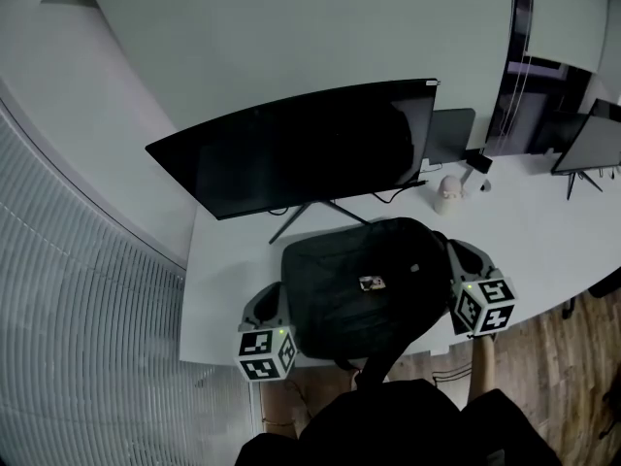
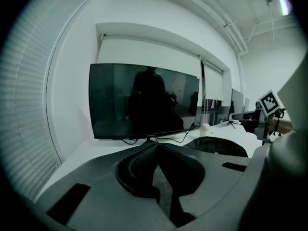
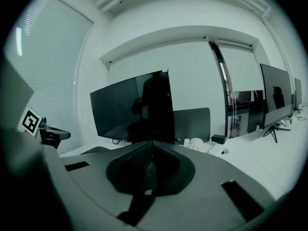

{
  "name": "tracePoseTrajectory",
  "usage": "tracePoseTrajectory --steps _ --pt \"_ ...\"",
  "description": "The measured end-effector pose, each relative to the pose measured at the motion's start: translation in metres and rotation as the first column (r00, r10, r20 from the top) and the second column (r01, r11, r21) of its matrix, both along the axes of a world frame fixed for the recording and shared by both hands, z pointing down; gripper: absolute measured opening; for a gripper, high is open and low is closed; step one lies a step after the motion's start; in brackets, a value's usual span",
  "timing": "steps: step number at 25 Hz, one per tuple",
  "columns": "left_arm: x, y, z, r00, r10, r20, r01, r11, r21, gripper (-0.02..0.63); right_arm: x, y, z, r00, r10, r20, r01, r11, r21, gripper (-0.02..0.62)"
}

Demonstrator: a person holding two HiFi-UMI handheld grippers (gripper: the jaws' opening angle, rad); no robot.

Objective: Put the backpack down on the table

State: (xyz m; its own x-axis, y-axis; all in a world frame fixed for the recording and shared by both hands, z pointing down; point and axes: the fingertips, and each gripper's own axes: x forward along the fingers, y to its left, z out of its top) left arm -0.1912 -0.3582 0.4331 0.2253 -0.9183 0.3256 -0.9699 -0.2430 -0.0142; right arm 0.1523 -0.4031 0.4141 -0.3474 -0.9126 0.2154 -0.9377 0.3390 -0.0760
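Note:
A black backpack [image 1: 364, 284] sits at the front edge of the white table [image 1: 543, 231], in front of a large dark monitor [image 1: 301, 149]. One of its straps hangs down over the edge toward the person. My left gripper [image 1: 283, 299] is at the pack's left side and my right gripper [image 1: 451, 250] at its right side. In the left gripper view the jaws of the left gripper [image 2: 156, 146] are shut, with a dark band of the pack running between them. The right gripper [image 3: 153, 142] is likewise shut on a dark strap with a small pale tag.
A small white object [image 1: 446, 194] and cables lie behind the pack near the monitor's stand. A grey screen [image 1: 451, 134] and a second monitor [image 1: 592, 144] stand at the right. Window blinds [image 1: 78, 309] run along the left, with wooden floor [image 1: 572, 357] below the table's edge.

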Motion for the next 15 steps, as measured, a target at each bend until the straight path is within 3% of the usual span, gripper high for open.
tracePoseTrajectory --steps 15 --pt "-0.008 0.009 -0.023 0.999 -0.02 -0.03 0.024 0.99 0.14 0.015 -0.011 0.017 -0.027 0.998 -0.062 0.026 0.059 0.99 0.129 0.012"
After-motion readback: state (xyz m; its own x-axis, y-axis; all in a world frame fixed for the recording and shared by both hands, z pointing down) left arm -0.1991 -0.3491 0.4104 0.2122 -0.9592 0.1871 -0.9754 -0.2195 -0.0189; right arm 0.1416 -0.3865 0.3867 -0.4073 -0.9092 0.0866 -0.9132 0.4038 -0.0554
